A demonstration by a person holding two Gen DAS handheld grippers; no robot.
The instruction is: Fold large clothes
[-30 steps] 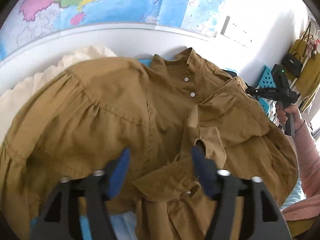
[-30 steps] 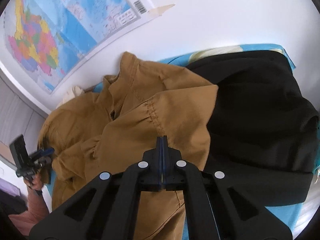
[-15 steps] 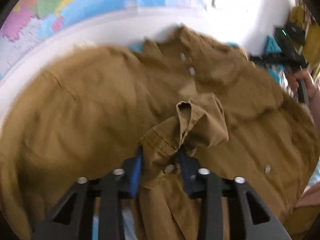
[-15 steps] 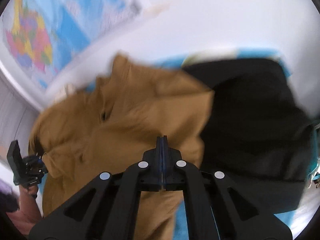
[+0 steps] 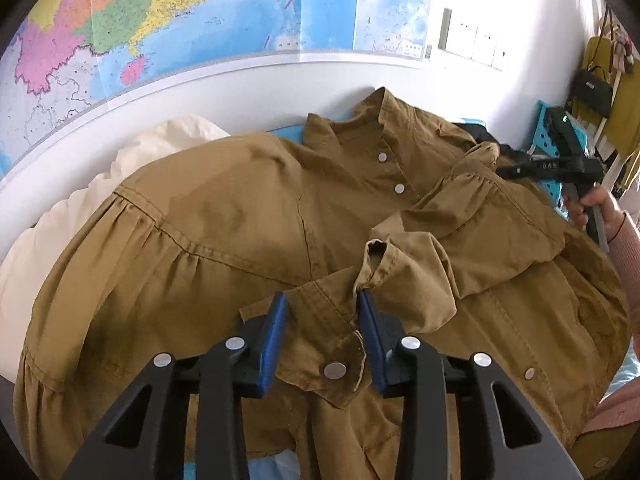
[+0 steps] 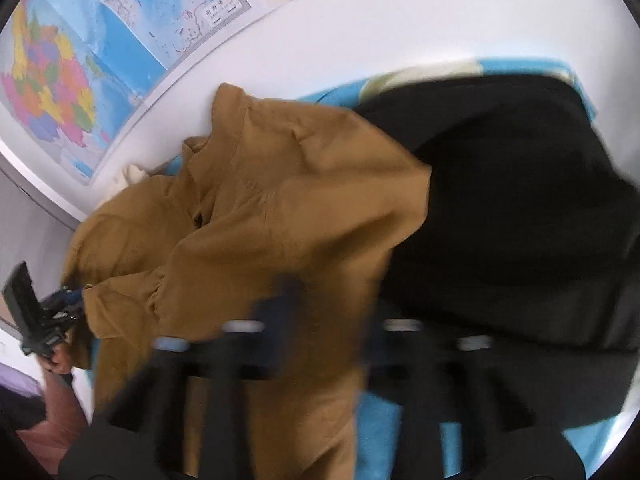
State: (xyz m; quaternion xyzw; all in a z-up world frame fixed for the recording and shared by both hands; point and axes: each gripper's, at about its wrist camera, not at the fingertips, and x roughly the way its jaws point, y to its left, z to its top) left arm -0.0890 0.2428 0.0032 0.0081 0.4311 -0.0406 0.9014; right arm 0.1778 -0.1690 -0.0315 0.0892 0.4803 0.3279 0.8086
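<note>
- Brown shirt (image 5: pixel 240 232) lies front up and buttoned on the bed, beside a black garment (image 6: pixel 520 220).
- Left gripper (image 5: pixel 322 320): jaws opening, cuff (image 5: pixel 320 344) between them.
- Right gripper (image 6: pixel 324 320): blurred, jaws opening; contents unclear.
- Sleeves in; body folds remain.

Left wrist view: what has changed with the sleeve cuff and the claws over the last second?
The left claw, wide open a second ago, closed around the brown shirt's sleeve cuff; its jaws are now opening slightly with the cuff still between them. The right claw, shut before, now looks parted in a blurred frame, over the shirt. The shirt stays spread out, the black garment beside it and the map unchanged.
</note>
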